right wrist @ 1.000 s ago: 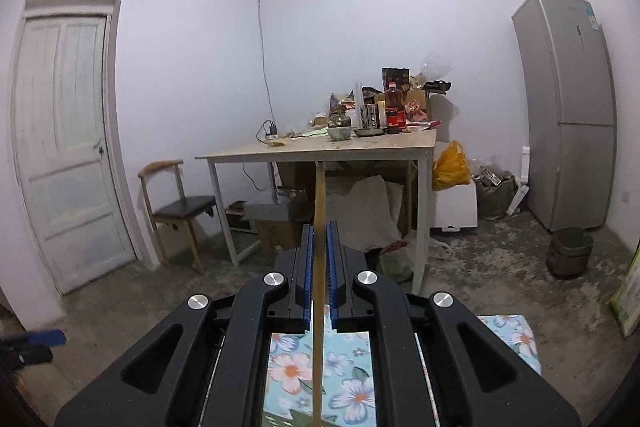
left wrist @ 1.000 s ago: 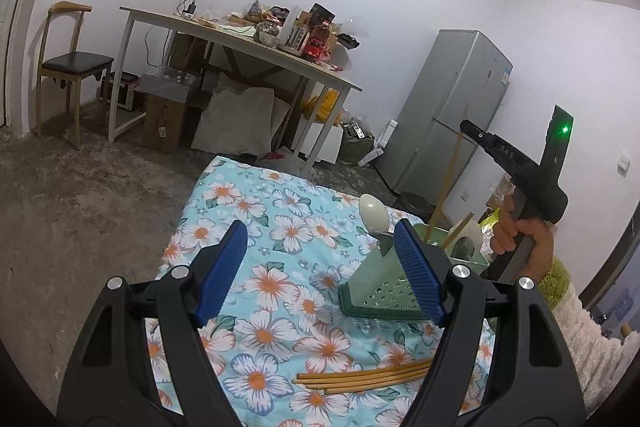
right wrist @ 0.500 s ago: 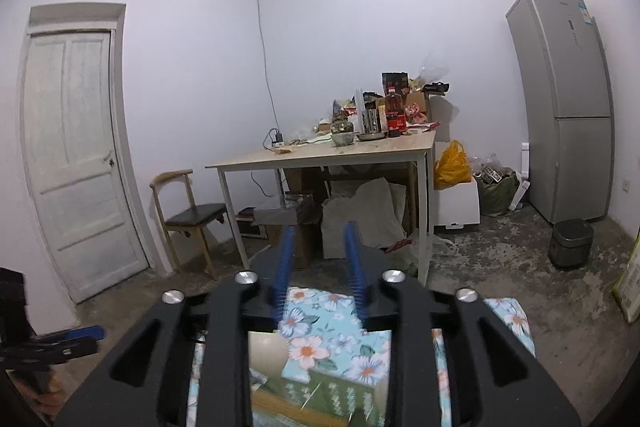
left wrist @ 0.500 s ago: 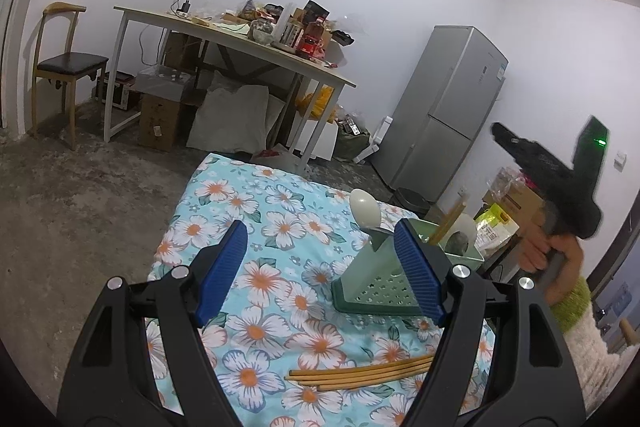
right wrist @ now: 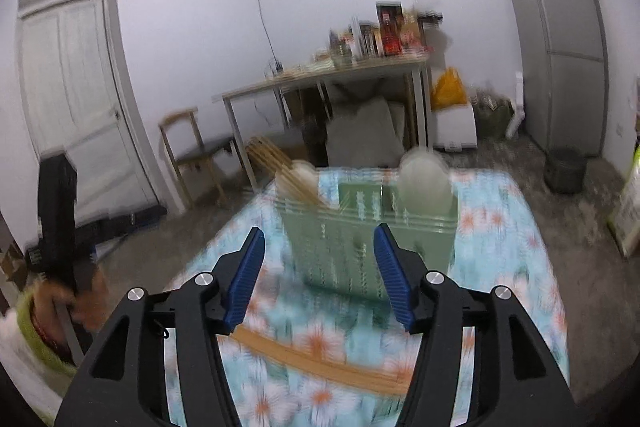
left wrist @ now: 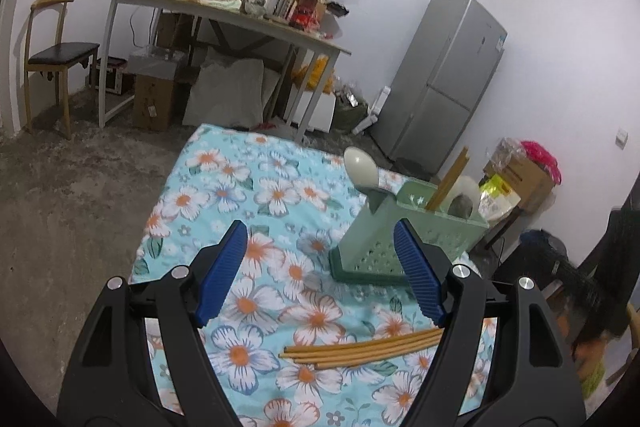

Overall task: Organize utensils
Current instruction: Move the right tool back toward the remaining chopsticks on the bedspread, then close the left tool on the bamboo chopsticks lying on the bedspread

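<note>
A green perforated utensil holder (left wrist: 404,239) stands on the floral cloth (left wrist: 240,187). It holds a white spoon (left wrist: 362,169), chopsticks (left wrist: 450,179) and a second white spoon (left wrist: 464,197). Several loose chopsticks (left wrist: 360,347) lie on the cloth near me. My left gripper (left wrist: 320,275) is open and empty above the cloth, left of the holder. In the blurred right wrist view, my right gripper (right wrist: 318,277) is open and empty in front of the holder (right wrist: 368,239), above the loose chopsticks (right wrist: 320,363).
A cluttered table (left wrist: 224,11), a chair (left wrist: 52,55) and boxes stand at the back. A grey fridge (left wrist: 444,83) stands at the right. A door (right wrist: 76,99) is at the left in the right wrist view. The floor is bare concrete.
My right gripper let go of a chopstick into the holder, opened, and dropped down and back toward the loose chopsticks. My left gripper stayed open and shifted slightly.
</note>
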`<control>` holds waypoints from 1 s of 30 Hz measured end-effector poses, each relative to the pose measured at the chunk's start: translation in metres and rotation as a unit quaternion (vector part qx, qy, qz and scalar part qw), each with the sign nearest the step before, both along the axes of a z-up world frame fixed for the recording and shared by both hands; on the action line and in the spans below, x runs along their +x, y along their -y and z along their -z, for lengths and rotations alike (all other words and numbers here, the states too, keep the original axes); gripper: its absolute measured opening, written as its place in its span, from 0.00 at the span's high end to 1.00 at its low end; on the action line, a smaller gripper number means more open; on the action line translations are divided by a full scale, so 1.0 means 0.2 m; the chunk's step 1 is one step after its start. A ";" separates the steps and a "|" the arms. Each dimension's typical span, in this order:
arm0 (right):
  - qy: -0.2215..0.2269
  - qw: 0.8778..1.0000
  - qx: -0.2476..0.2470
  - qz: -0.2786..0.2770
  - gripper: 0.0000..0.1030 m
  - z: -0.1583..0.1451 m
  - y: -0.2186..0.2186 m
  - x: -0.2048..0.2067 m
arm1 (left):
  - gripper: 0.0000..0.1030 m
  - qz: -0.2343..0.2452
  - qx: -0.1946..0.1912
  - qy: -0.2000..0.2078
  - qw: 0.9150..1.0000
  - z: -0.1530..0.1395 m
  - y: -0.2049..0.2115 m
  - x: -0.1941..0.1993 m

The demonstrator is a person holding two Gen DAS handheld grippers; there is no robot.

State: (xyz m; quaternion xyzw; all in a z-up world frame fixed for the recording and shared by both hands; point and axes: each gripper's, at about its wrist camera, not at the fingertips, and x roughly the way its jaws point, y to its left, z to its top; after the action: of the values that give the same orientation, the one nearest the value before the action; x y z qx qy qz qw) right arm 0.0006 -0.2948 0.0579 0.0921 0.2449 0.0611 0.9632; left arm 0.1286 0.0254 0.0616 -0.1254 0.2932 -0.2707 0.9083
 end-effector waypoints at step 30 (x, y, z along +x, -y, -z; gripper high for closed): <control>-0.105 0.989 0.093 0.040 0.46 0.43 0.06 -0.07 | 0.79 -0.016 -0.283 -0.403 0.870 0.94 -0.01 0.06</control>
State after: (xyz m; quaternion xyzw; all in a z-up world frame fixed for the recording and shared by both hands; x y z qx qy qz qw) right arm -0.0126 -0.3070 -0.0271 0.1972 0.3345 0.0353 0.9208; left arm 0.1405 0.0271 -0.1254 -0.4799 0.5425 -0.2538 0.6411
